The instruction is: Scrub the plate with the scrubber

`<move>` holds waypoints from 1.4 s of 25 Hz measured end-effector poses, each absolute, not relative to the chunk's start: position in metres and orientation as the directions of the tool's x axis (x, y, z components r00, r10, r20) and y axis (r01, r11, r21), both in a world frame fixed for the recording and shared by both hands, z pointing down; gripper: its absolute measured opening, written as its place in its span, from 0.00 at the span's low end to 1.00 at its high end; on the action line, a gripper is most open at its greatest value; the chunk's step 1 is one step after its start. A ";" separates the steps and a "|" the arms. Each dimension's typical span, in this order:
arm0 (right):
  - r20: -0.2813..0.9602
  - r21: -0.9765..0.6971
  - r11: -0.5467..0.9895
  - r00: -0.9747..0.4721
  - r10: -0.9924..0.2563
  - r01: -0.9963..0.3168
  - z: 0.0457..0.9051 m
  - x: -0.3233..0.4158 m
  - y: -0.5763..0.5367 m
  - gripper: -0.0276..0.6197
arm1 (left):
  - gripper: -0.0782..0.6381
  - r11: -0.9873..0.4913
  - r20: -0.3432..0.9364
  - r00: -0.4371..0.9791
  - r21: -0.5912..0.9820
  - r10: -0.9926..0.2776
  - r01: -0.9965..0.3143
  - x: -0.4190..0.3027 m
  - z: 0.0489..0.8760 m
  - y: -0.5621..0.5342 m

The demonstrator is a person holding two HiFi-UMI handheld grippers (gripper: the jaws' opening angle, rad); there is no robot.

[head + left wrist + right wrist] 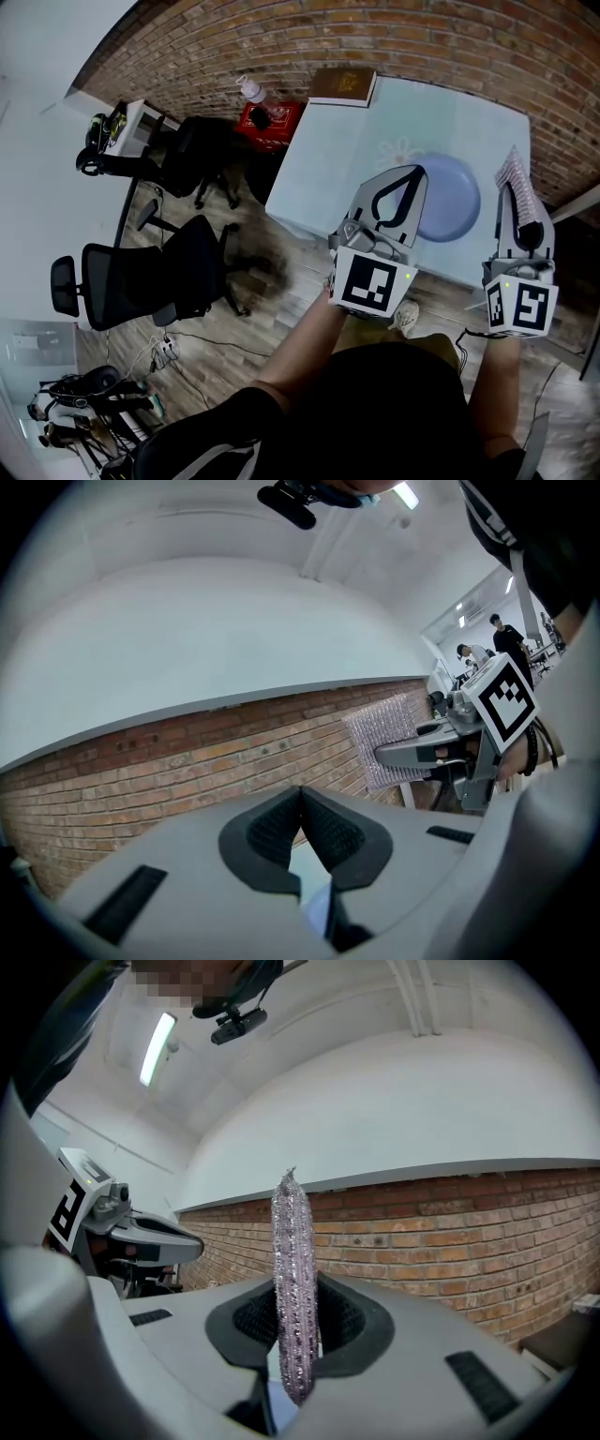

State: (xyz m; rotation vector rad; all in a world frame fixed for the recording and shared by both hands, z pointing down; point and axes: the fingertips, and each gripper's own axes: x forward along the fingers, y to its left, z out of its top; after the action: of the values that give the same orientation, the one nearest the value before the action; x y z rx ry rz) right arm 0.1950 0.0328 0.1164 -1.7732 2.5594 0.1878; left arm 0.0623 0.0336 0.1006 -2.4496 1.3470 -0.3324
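Right tool (517,202) is gripping the scrubber (514,173), plate (455,202) lying on the tabletop (375,131) just left of it. Left tool (412,173) is hovering closed, empty, at the plate's edge. Scrubbing isn't looking started.

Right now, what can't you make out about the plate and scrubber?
- Plate, head view: left edge behind the shut left gripper; dirt too small to tell.
- Plate, left gripper view: only a pale sliver below the jaws, unclear.
- Scrubber, right gripper view: lower end hidden inside the right gripper's jaws.
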 end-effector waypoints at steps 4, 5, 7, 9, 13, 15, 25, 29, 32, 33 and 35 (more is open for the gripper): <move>-0.097 0.086 0.345 -0.352 -0.931 -0.935 0.112 0.200 0.024 0.16 | 0.14 -0.510 0.048 0.538 -0.399 -0.842 -0.762 0.071 0.098 0.024; -0.099 0.086 0.344 -0.351 -0.931 -0.935 0.112 0.202 0.022 0.16 | 0.14 -0.512 0.047 0.541 -0.401 -0.840 -0.760 0.073 0.097 0.022; -0.100 0.088 0.341 -0.349 -0.932 -0.936 0.113 0.205 0.019 0.16 | 0.14 -0.516 0.046 0.546 -0.404 -0.837 -0.756 0.078 0.097 0.019; -0.099 0.089 0.339 -0.347 -0.933 -0.936 0.115 0.208 0.017 0.16 | 0.14 -0.519 0.046 0.551 -0.405 -0.833 -0.752 0.083 0.098 0.018; -0.102 0.084 0.338 -0.346 -0.933 -0.937 0.114 0.207 0.013 0.16 | 0.14 -0.522 0.043 0.558 -0.414 -0.829 -0.745 0.084 0.097 0.014; -0.097 0.082 0.338 -0.345 -0.933 -0.937 0.114 0.204 0.012 0.16 | 0.14 -0.526 0.049 0.558 -0.412 -0.828 -0.744 0.081 0.098 0.014; -0.058 0.082 0.310 -0.315 -0.947 -0.947 0.127 0.183 0.003 0.16 | 0.14 -0.568 0.079 0.588 -0.389 -0.805 -0.725 0.059 0.110 -0.004; -0.039 0.091 0.279 -0.283 -0.958 -0.956 0.132 0.169 -0.012 0.16 | 0.14 -0.606 0.089 0.616 -0.331 -0.783 -0.723 0.044 0.123 -0.023; -0.033 0.092 0.242 -0.246 -0.969 -0.966 0.132 0.160 -0.027 0.16 | 0.14 -0.633 0.094 0.639 -0.304 -0.763 -0.712 0.034 0.129 -0.042; -0.033 0.094 0.231 -0.235 -0.971 -0.968 0.130 0.156 -0.031 0.16 | 0.14 -0.642 0.096 0.648 -0.305 -0.755 -0.703 0.032 0.129 -0.048; -0.031 0.103 0.210 -0.214 -0.976 -0.972 0.129 0.150 -0.040 0.16 | 0.14 -0.659 0.097 0.666 -0.310 -0.739 -0.686 0.027 0.129 -0.061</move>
State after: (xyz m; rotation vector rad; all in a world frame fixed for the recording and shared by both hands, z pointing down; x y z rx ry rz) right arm 0.1495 -0.0399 0.1289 -1.9942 2.4750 0.1584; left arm 0.0275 -0.0611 0.1291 -2.6352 1.1482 -0.3149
